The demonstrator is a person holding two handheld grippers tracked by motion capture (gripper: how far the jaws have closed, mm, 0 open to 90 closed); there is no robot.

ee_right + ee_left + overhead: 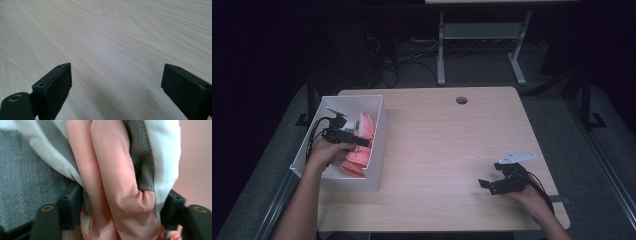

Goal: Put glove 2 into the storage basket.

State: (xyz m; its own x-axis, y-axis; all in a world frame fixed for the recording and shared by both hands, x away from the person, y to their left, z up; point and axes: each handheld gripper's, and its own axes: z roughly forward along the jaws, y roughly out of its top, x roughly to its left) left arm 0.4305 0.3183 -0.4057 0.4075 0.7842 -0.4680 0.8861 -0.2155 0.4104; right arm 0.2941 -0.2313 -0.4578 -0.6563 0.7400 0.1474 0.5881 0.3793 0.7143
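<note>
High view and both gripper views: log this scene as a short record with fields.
surface: light wood table
container: white bin at the table's left edge
contents: pink and white cloth bundle in the bin
left gripper: inside the bin, fingers closed on the cloth bundle
right gripper: open, held low over bare table near the right front
right hand: behind its gripper

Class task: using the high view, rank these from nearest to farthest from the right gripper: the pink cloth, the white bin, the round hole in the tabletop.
From the right gripper:
1. Round hole, far edge of the table, straight ahead.
2. White bin, left side; its near wall comes next.
3. Pink cloth, inside the bin, beyond that wall.
</note>
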